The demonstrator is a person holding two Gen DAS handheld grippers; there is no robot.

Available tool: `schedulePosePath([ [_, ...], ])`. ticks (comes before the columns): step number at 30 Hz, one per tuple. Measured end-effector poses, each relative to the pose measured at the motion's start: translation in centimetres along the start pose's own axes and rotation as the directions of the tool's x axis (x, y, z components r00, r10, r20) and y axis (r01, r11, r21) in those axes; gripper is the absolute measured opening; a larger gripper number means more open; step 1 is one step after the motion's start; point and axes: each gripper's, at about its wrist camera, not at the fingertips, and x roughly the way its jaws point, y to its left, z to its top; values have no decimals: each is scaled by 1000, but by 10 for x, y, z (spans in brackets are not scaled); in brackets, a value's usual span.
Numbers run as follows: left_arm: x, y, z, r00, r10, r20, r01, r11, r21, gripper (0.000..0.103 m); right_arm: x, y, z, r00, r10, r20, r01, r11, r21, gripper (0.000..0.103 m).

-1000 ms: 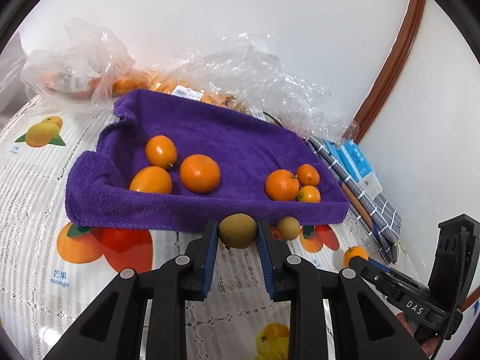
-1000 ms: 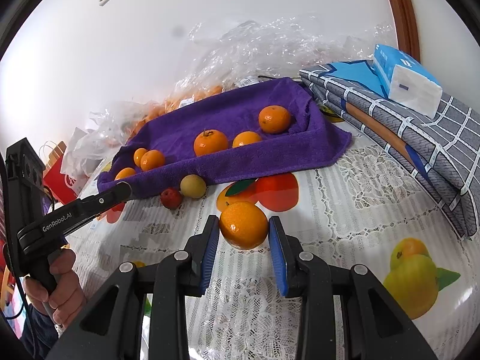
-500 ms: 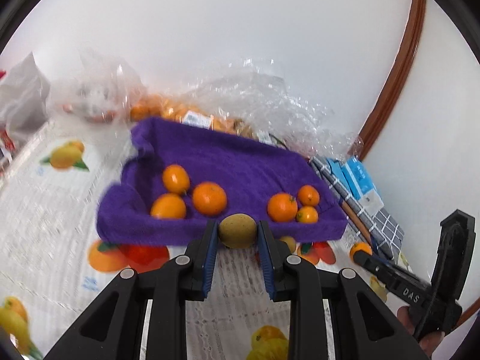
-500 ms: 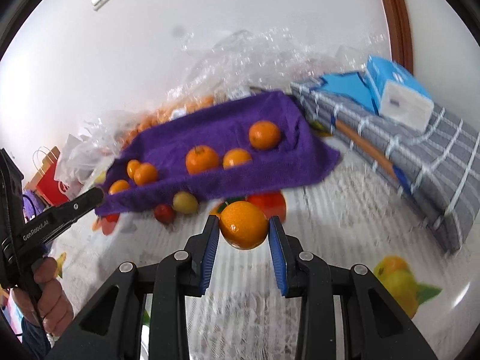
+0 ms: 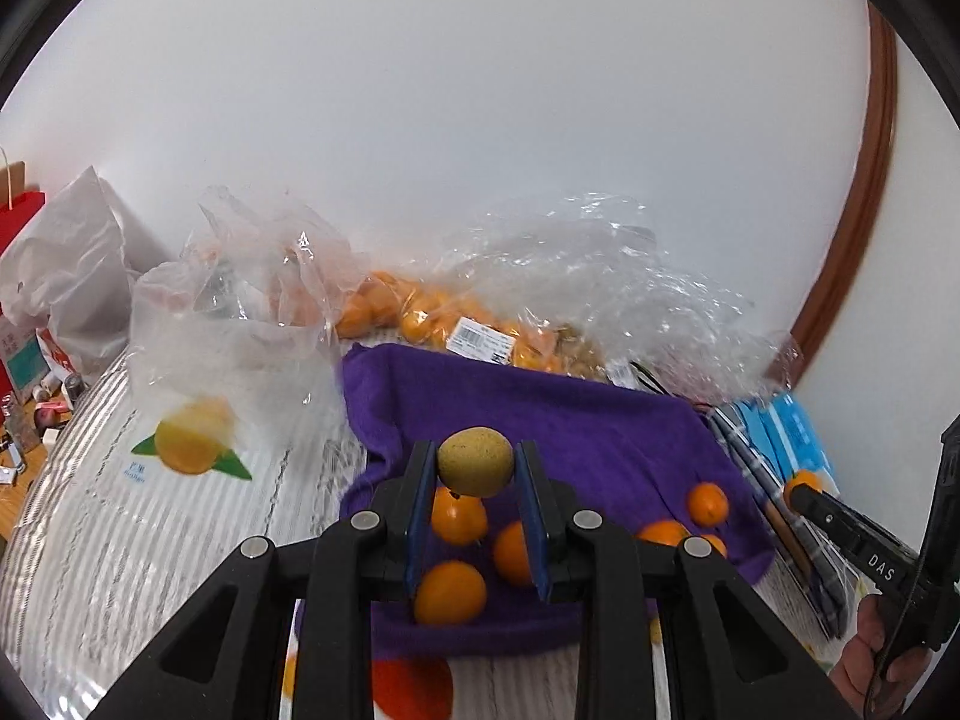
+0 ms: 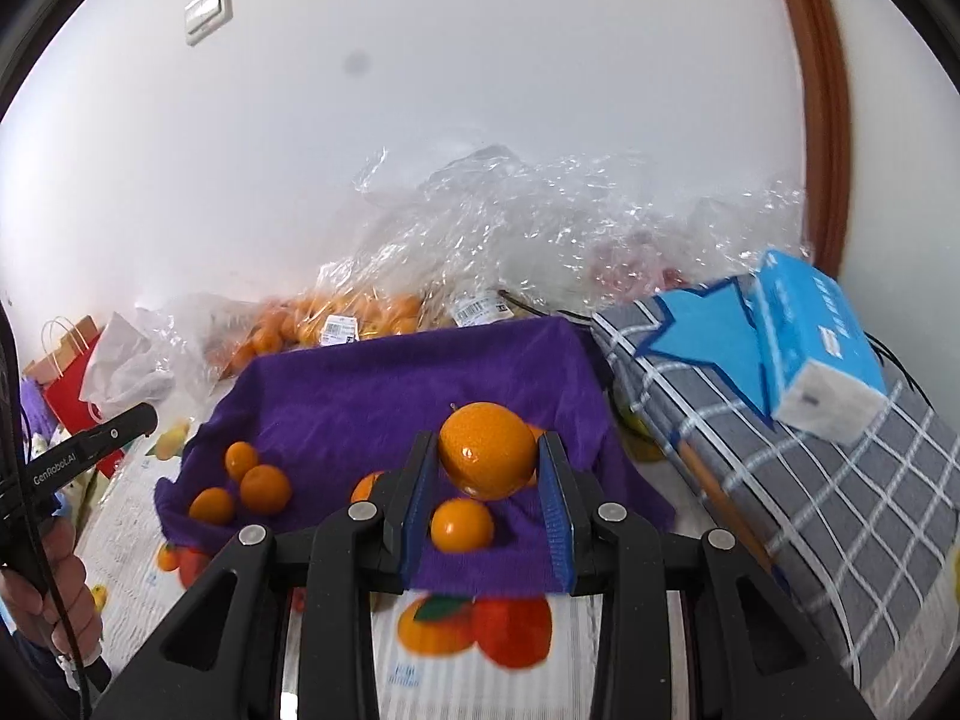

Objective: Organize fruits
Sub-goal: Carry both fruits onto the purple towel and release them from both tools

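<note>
Now the orange point(image 6: 487, 457) sits clamped between the right gripper point(image 6: 487, 468) pads.

Two black plastic two-finger grippers are seen: left gripper point(image 5: 475, 468) and right gripper point(image 6: 487, 462), both with blue ribbed pads point(image 5: 418, 516) and silver round screws point(image 6: 362, 510). White "DAS" and "GenRobot.AI" lettering is printed on the fingers.

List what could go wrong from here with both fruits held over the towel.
1. The round yellow-green fruit sits at the very tips of the left gripper; it may slip out.
2. Dropped, the big glossy orange in the right gripper could strike the small oranges on the purple towel.
</note>
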Motion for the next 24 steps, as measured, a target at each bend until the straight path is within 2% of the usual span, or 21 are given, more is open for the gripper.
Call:
schedulePosePath([
  [6,22,6,-15,1000,-29,-7,29,998,-48,25,36,-11,-15,998,-13,-58,16,999,48,33],
  [9,30,6,-20,998,-48,-32,47,998,-45,25,39,-11,-18,997,-47,-55,48,999,14,33],
  [15,37,0,-27,997,-66,-49,65,998,-27,25,44,-11,-26,995,-61,-76,60,998,-14,33],
  [17,38,0,-29,995,-83,-55,82,996,-30,25,45,-13,-27,995,-53,-82,53,999,-7,33],
  [20,40,-1,-33,994,-90,-66,89,996,-24,25,49,-23,-26,994,-10,-109,16,998,63,33],
  [24,41,-3,-34,993,-92,-75,91,996,-18,26,48,-20,-24,995,-19,-97,24,999,47,33],
])
